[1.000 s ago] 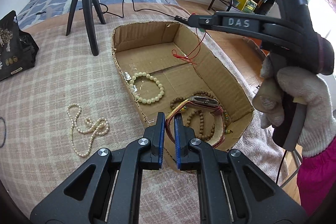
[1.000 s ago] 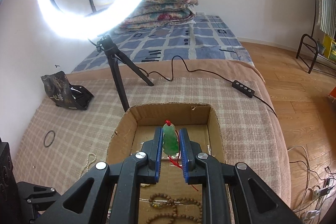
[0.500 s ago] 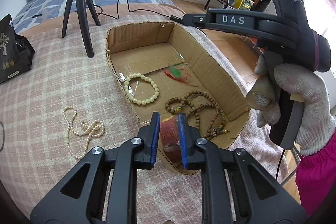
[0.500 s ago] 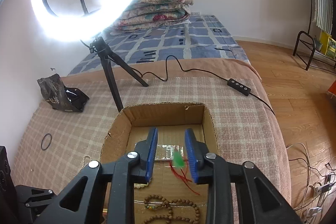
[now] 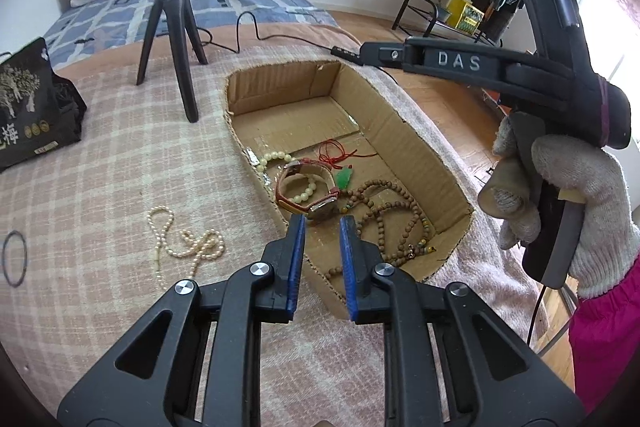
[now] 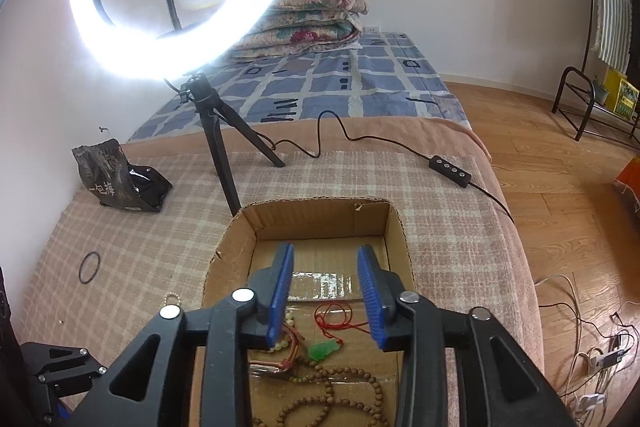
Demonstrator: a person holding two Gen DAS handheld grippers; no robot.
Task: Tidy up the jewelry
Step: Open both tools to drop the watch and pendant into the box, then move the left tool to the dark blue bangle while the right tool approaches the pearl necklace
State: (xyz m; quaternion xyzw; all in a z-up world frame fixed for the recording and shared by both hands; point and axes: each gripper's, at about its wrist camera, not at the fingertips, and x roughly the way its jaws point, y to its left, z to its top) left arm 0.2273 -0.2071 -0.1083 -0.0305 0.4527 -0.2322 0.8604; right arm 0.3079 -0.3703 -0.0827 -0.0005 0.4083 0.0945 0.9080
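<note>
An open cardboard box (image 5: 424,151) lies on the checked blanket. In it are a red-strapped watch (image 5: 308,195), a cream bead bracelet (image 5: 276,159), a green jade pendant (image 5: 345,178) on red cord and a brown wooden bead necklace (image 5: 384,223). A pearl necklace (image 5: 180,239) lies on the blanket left of the box. My left gripper (image 5: 322,227) is open and empty over the box's near edge. My right gripper (image 6: 325,259) is open and empty above the box (image 6: 396,227), with the pendant (image 6: 325,350) and the wooden beads (image 6: 340,387) below it.
A ring light on a black tripod (image 5: 176,39) stands behind the box, its cable and switch (image 6: 452,171) trailing right. A black bag (image 5: 28,107) lies far left. A black ring (image 5: 14,257) lies on the blanket. The bed edge drops to wooden floor at right.
Both grippers have opened. The left one let go of the watch, which now lies in the box. The right one let go of the green pendant, which fell in.
</note>
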